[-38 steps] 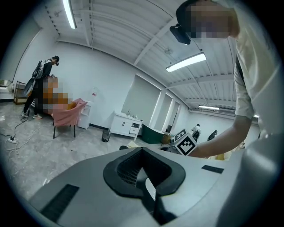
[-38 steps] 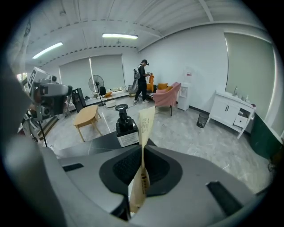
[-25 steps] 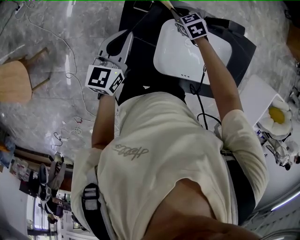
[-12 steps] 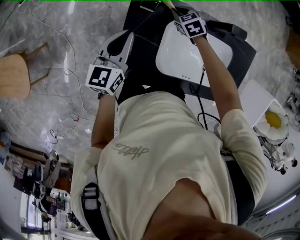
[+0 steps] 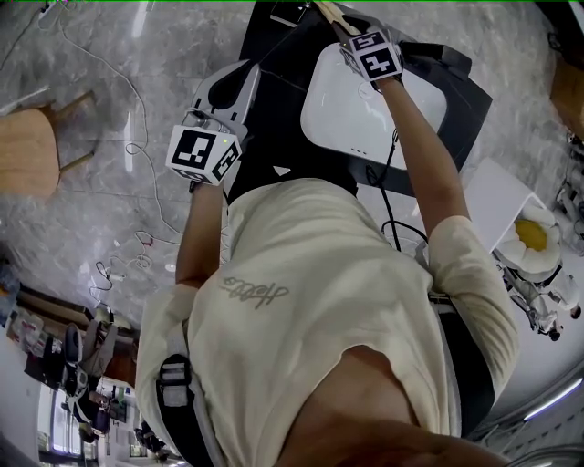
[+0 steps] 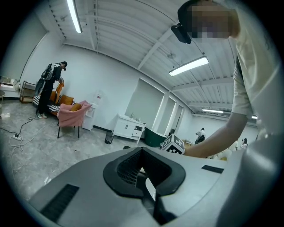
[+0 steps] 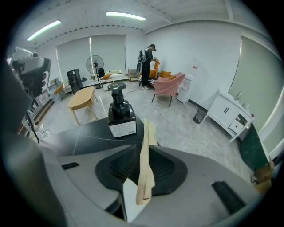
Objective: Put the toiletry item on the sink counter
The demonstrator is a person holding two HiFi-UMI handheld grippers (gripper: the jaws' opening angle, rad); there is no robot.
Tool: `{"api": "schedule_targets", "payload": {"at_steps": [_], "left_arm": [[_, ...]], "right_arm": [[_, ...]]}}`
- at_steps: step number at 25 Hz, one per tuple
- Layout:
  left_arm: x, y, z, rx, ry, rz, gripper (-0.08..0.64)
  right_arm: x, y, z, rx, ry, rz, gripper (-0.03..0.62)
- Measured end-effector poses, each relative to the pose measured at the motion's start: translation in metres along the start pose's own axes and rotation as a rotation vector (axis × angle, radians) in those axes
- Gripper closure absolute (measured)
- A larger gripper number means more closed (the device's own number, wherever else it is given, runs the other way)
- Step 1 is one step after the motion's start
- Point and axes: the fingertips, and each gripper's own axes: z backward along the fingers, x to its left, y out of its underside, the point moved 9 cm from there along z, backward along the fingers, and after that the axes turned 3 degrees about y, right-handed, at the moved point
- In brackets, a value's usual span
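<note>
A slim pale wooden toiletry stick (image 7: 144,164) stands lengthwise between the jaws of my right gripper (image 7: 142,148), its far tip over the black counter (image 7: 84,133). These jaws have just been opening, and the stick stays between them without being pinched. In the head view the right gripper (image 5: 345,35) hangs over the counter's far side beside the white sink basin (image 5: 374,100), with the stick (image 5: 328,14) poking out ahead. My left gripper (image 5: 239,77) hovers left of the basin, shut and empty; its view shows its jaws (image 6: 143,166) closed.
A dark pump bottle (image 7: 120,116) with a white label stands on the counter just beyond the stick. A wooden stool (image 5: 32,155) and loose cables (image 5: 137,100) are on the floor at the left. A white table (image 5: 497,196) is to the right.
The head view has shifted slightly. Both grippers keep nearly the same places, and the wooden stick still shows at the right gripper's tip.
</note>
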Motion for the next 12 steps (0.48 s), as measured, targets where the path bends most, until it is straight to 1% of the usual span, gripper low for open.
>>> {"api": "schedule_targets", "payload": {"at_steps": [5,12], "left_arm": [[-0.012,-0.011,0.006,-0.016,0.025,-0.019,0.558],[-0.035,-0.029,0.011,-0.033,0.067,-0.077,0.558]], "right_arm": [[0.004,-0.003,0.037,-0.051,0.026,-0.002,0.499],[0.014,0.02,0.1,-0.12,0.049,-0.081,0.499]]}}
